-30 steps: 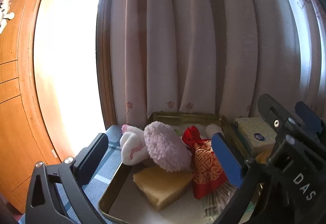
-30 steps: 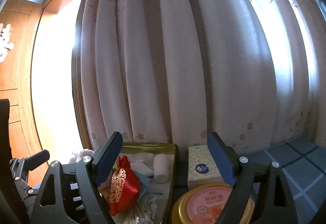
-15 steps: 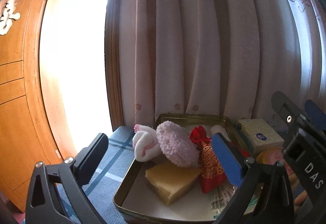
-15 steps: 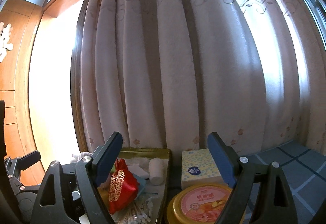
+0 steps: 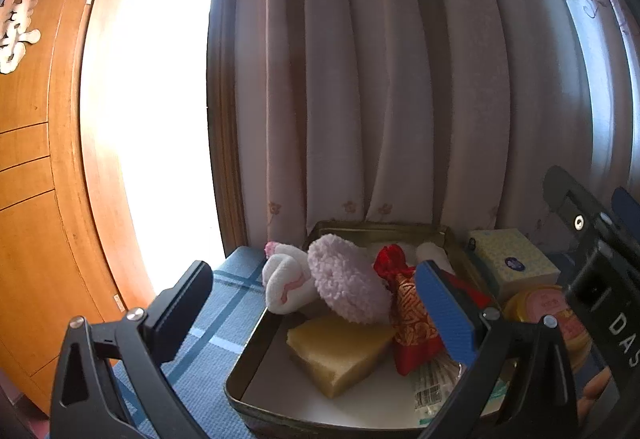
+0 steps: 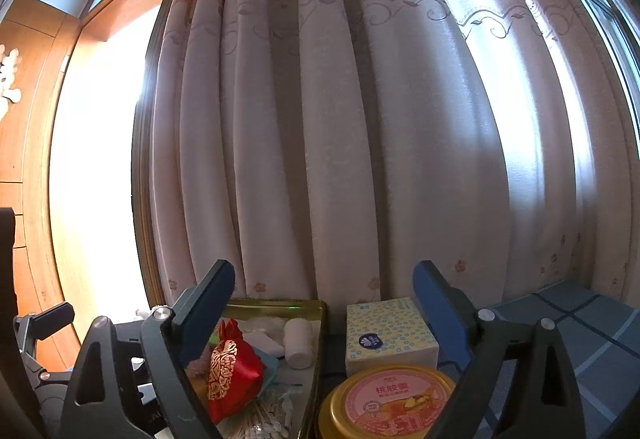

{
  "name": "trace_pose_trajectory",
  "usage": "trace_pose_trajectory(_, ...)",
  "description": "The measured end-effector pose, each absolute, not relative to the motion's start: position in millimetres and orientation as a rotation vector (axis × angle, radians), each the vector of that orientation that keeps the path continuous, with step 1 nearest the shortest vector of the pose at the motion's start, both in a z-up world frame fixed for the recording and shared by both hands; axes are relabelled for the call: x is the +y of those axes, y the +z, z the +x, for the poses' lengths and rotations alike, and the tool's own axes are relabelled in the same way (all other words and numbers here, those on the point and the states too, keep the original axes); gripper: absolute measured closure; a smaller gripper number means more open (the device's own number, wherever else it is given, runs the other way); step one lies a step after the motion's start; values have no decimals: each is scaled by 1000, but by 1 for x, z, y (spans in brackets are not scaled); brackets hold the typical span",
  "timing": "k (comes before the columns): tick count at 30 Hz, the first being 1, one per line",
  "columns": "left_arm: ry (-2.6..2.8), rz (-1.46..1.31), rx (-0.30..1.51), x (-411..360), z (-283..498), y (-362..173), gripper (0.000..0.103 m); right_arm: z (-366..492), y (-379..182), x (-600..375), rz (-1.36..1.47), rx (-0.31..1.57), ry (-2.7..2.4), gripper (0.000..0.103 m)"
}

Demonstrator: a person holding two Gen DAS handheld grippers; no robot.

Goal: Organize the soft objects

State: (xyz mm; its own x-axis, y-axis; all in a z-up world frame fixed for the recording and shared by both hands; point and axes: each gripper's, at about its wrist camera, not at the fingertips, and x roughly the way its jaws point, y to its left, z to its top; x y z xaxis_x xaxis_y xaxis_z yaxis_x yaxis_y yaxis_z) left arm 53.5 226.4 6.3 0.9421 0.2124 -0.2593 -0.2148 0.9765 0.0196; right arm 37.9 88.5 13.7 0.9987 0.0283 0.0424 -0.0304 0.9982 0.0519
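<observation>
Over at the left edge of the desk, my left hand-held gripper is hovering with its jaws standing wide apart and nothing between the pads. Just ahead of it the gold tin tray is sitting near the back edge, against the curtain. The soft things are lying inside it or on its rim: a white and pink plush is leaning over the tray's left rim, a fluffy pink puff is resting against it, a yellow sponge wedge is lying on the tray floor with its long side running toward the near right, and a red brocade pouch is slumping to the right of the sponge — right beside my left gripper's right finger.

Moving right, a yellow tissue pack and an orange-lidded tub are sitting on the desk just outside the tray's right wall. My right hand-held gripper is pointing at that gap, its jaws opening and empty, the tissue pack lying straight ahead and the pouch off by its left finger.

I am judging the left gripper nearer the tray's soft pile, and the right nearer the tissue pack; whichever goes first needs only a short forward dip.
</observation>
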Motion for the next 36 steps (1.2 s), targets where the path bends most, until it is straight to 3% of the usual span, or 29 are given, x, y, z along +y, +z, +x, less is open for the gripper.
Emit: trace_pose_trajectory(36,239,1,258,230,55,6,1,36,13,89,46,-51,10,10)
